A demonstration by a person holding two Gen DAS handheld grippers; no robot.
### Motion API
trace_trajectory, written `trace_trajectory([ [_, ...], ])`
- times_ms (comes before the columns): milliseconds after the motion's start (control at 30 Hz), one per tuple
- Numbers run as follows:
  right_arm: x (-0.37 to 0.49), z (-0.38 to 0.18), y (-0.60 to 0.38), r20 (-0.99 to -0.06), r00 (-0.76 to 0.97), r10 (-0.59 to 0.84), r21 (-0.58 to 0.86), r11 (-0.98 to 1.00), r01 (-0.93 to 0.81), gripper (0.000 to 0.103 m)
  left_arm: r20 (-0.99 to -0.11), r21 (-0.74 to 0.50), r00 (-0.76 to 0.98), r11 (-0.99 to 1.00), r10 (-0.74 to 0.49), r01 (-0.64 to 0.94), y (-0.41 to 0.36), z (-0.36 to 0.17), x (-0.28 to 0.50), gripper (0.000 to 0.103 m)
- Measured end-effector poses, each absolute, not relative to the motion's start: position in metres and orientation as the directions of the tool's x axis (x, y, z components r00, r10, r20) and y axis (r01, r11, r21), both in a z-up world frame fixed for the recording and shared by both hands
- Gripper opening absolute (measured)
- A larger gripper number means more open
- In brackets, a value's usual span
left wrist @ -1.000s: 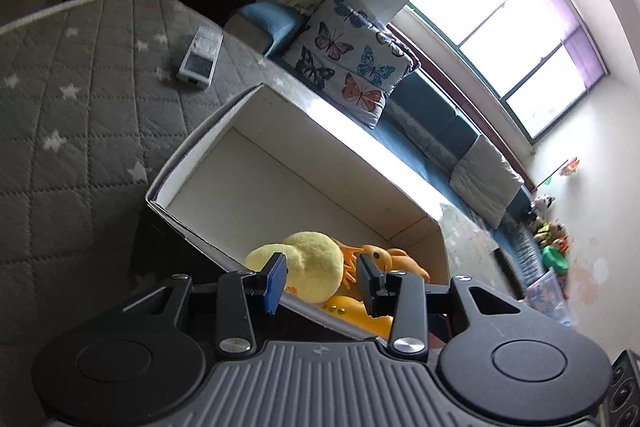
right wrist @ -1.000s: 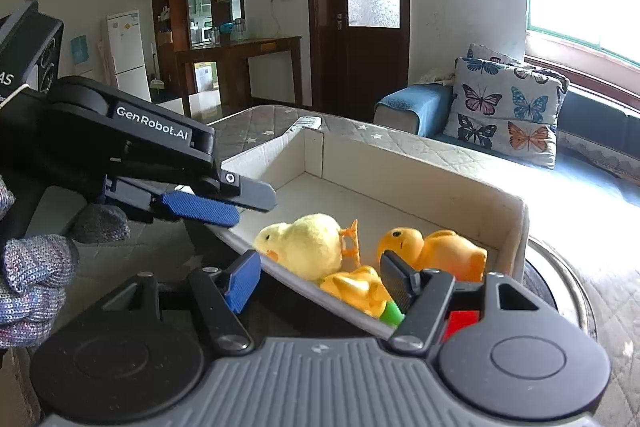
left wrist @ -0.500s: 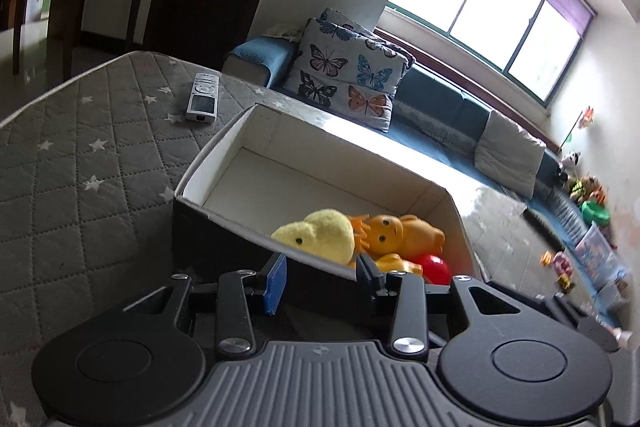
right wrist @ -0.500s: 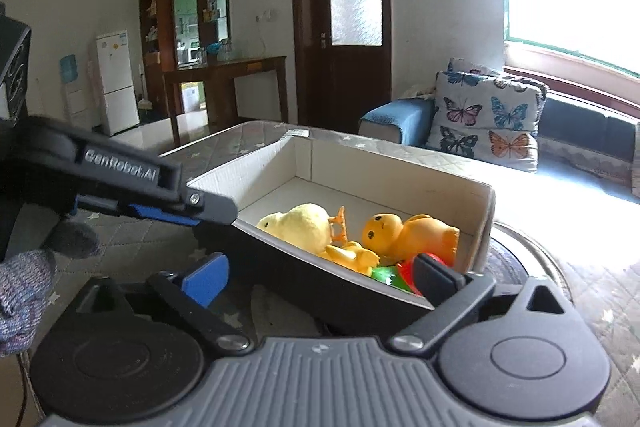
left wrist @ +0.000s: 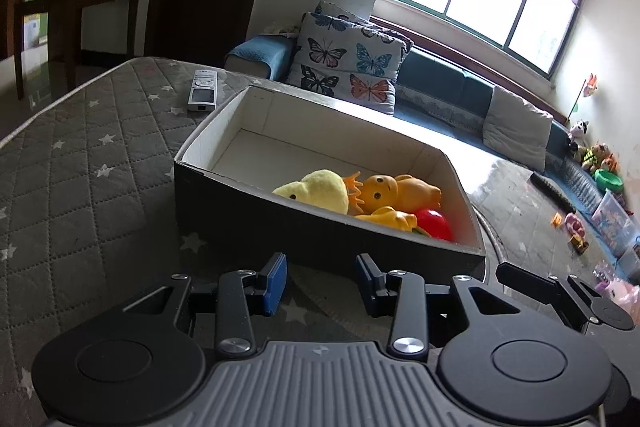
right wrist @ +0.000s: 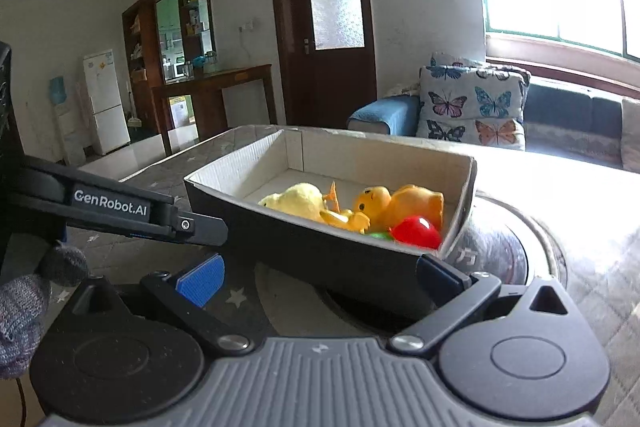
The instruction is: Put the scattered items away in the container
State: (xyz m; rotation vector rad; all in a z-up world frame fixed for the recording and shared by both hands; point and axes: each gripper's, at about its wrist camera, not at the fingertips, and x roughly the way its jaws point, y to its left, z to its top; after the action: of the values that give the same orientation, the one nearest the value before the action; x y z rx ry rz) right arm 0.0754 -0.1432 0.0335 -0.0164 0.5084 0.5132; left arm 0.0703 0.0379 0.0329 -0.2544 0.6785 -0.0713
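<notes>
A black cardboard box [left wrist: 280, 223] with a white inside stands on the grey quilted table; it also shows in the right wrist view [right wrist: 304, 251]. In it lie a yellow plush chick [left wrist: 316, 189], an orange rubber duck [left wrist: 400, 189], a smaller yellow toy [left wrist: 388, 219] and a red ball [left wrist: 434, 225]. The same toys show in the right wrist view: chick [right wrist: 296, 201], duck [right wrist: 404, 205], ball [right wrist: 416, 233]. My left gripper [left wrist: 322, 281] is open and empty, just short of the box's near wall. My right gripper [right wrist: 320, 279] is wide open and empty beside it.
A white remote control [left wrist: 203, 91] lies on the table beyond the box. A round dark disc [right wrist: 500, 259] lies under the box's right end. A sofa with butterfly cushions [left wrist: 348, 61] stands behind. Toys and bins [left wrist: 600, 211] are on the floor at right.
Both grippers have drawn back from over the box and sit lower, in front of its near wall. The right gripper has opened wider. The toys stay in the box.
</notes>
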Motion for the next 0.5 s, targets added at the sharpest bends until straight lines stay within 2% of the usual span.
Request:
trace_trajectory([
  [500, 0.060, 0.017, -0.149, -0.526, 0.720, 0.451, 0.153, 0.884, -0.442, 0.103, -0.662, -0.169, 0.744, 0.985, -0.092, -0.028, 0.024, 0.019, 0.057, 0.041],
])
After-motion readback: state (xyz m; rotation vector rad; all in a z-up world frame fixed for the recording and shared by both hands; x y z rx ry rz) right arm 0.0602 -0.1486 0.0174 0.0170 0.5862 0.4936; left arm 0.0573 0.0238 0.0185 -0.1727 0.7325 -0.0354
